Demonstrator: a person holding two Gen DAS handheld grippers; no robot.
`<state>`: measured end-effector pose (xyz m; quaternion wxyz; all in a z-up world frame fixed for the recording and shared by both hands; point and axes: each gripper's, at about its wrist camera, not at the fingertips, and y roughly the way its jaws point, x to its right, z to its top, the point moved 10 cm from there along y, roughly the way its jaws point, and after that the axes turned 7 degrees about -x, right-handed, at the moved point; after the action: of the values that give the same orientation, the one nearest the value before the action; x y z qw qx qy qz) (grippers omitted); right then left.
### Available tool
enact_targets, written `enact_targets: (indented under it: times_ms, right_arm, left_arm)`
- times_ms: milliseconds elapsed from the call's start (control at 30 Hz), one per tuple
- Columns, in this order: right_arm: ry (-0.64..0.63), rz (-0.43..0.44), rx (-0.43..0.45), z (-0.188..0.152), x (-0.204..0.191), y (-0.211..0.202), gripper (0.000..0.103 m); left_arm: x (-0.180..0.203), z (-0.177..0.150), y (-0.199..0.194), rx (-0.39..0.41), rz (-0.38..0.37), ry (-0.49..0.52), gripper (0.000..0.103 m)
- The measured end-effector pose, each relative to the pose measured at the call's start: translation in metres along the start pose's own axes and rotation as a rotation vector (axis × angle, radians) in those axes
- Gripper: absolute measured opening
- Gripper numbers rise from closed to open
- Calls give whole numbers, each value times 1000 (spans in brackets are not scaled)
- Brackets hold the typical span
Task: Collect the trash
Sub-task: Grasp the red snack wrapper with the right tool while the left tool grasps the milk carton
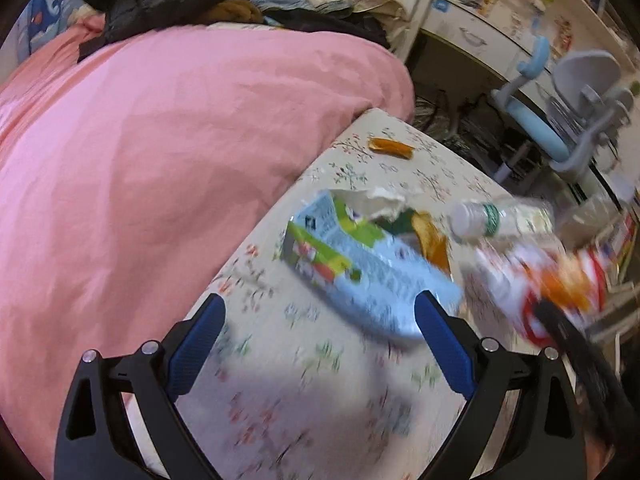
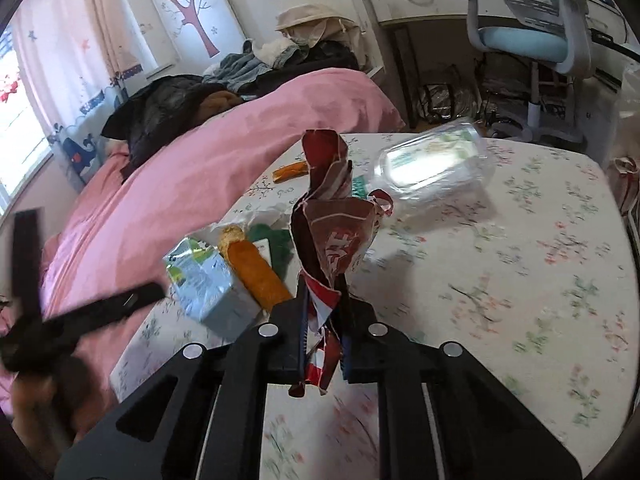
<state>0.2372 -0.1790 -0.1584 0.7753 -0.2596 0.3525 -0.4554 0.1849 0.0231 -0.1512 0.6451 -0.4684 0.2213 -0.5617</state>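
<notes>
Pinching a red wrapper [image 2: 334,240], the right gripper [image 2: 324,320] is clenched on its lower end, and the wrapper stands up crumpled above the jaws; thin foil, light, limp, likely slippery, so a grip on a bunched part looks safest; left gripper [image 1: 320,316] spread wide and empty over the floral worktop [image 1: 320,400], just short of a carton [image 1: 352,264]; carton lies on its side, torn open at the top, probably light and crushable, best taken across its flat sides; clear bottle [image 2: 436,160] also lies on the worktop, smooth, prone to roll; orange wrapper [image 1: 390,147] sits near the far edge beside the pink bed [image 1: 160,160].
</notes>
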Motion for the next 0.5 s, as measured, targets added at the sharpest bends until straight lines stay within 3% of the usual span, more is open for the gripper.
enact_targets:
  times_ms: [167,300,500]
  right_arm:
    - [90,95,-86,-26,23,-18,12]
    - [137,122,-145,-40,36,-19,14]
    - [136,82,-172,-50,44,-20,32]
  left_arm:
    - [16,10,18,-15,4,5,91]
    - [22,18,35,-38,51,19,91]
    - [17,27,57,-79,71,15,91]
